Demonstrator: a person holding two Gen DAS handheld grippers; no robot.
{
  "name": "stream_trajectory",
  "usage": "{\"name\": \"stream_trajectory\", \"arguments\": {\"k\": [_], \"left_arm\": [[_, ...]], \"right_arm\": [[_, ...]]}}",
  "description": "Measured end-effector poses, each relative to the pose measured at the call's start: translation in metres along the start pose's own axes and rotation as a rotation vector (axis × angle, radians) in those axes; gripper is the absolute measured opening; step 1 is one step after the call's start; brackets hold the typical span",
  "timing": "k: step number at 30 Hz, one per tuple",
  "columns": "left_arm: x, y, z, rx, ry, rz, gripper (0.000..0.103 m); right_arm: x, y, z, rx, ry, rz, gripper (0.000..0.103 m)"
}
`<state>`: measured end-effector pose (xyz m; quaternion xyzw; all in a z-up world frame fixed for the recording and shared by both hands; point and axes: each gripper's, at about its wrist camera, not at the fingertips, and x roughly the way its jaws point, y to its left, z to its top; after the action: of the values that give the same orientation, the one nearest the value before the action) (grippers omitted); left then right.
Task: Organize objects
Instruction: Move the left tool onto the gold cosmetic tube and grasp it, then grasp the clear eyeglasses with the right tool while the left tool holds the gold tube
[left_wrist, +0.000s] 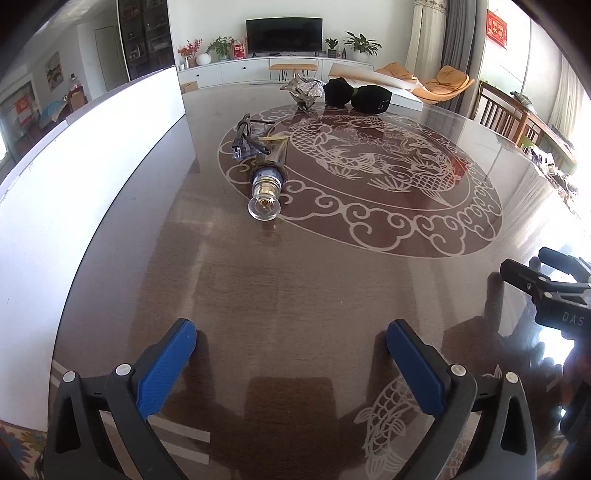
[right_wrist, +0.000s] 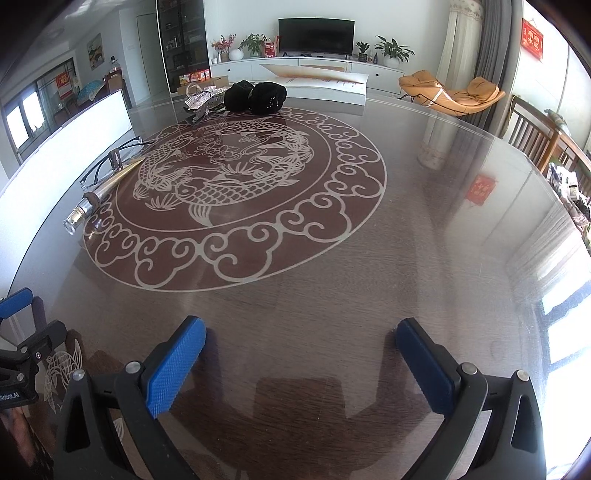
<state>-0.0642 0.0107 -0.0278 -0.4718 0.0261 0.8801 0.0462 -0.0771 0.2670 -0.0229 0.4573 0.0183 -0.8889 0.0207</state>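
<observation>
Both grippers (left_wrist: 291, 343) (right_wrist: 301, 341) wide open, empty

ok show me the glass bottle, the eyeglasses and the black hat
glass bottle (left_wrist: 266, 182): left wrist view, on its neck.
eyeglasses (left_wrist: 246, 142): left wrist view, on the folded frame.
black hat (right_wrist: 266, 96): right wrist view, on its crown.

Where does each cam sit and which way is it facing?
Left wrist: on the left gripper, angled down over the table toward the bottle; own blue fingers, jaws open, right gripper at the right edge.
Right wrist: on the right gripper, same tilt; own open fingers, left gripper at the left edge.
Shared: bottle, glasses, black bundle, TV.
</observation>
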Motion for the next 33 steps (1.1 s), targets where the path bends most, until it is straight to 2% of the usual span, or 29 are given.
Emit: {"name": "stream_trajectory", "arguments": {"k": [5,7,8,9,11,14,17,22,23,24,25,26,27,30,33], "left_arm": [[0.043,0.016,0.065,-0.050,0.048,0.028,0.103],[0.053,0.020,0.084,-0.058,0.032,0.039,0.094],[0.055,0.021,0.091,-0.054,0.022,0.038,0.081],[0.056,0.020,0.097,-0.049,0.008,0.035,0.057],[0.055,0.018,0.102,-0.032,0.002,0.035,0.027],[0.046,0.017,0.087,-0.013,-0.013,0.019,0.027],[0.023,0.022,0.052,-0.008,-0.018,-0.001,0.027],[-0.014,0.028,-0.006,-0.054,-0.044,-0.002,0.029],[-0.017,0.027,-0.011,-0.057,-0.047,0.008,0.038],[-0.017,0.026,-0.013,-0.053,-0.044,0.016,0.060],[-0.014,0.024,-0.013,-0.046,-0.032,0.023,0.073],[-0.009,0.023,-0.012,-0.039,-0.022,0.034,0.091],[-0.008,0.024,-0.012,-0.040,-0.027,0.042,0.096],[-0.004,0.029,-0.011,-0.063,-0.019,0.048,0.103],[-0.005,0.031,-0.014,-0.062,-0.030,0.050,0.103]], "right_arm": [[0.000,0.000,0.000,0.000,0.000,0.000,0.103],[0.000,0.000,0.000,0.000,0.000,0.000,0.103],[0.000,0.000,0.000,0.000,0.000,0.000,0.103],[0.000,0.000,0.000,0.000,0.000,0.000,0.103],[0.000,0.000,0.000,0.001,0.000,0.000,0.103],[0.000,0.000,0.000,0.001,0.000,0.000,0.103],[0.000,0.000,0.000,0.001,0.000,0.000,0.103],[0.000,0.000,0.000,0.001,0.000,0.000,0.103],[0.000,0.000,0.000,0.001,0.000,0.000,0.103],[0.000,0.000,0.000,0.001,0.000,0.000,0.103],[0.000,0.000,0.000,0.001,0.000,0.000,0.103],[0.000,0.000,0.000,0.001,0.000,0.000,0.103],[0.000,0.000,0.000,0.001,0.000,0.000,0.103],[0.000,0.000,0.000,0.001,0.001,0.000,0.103],[0.000,0.000,0.000,0.001,0.001,0.000,0.103]]}}
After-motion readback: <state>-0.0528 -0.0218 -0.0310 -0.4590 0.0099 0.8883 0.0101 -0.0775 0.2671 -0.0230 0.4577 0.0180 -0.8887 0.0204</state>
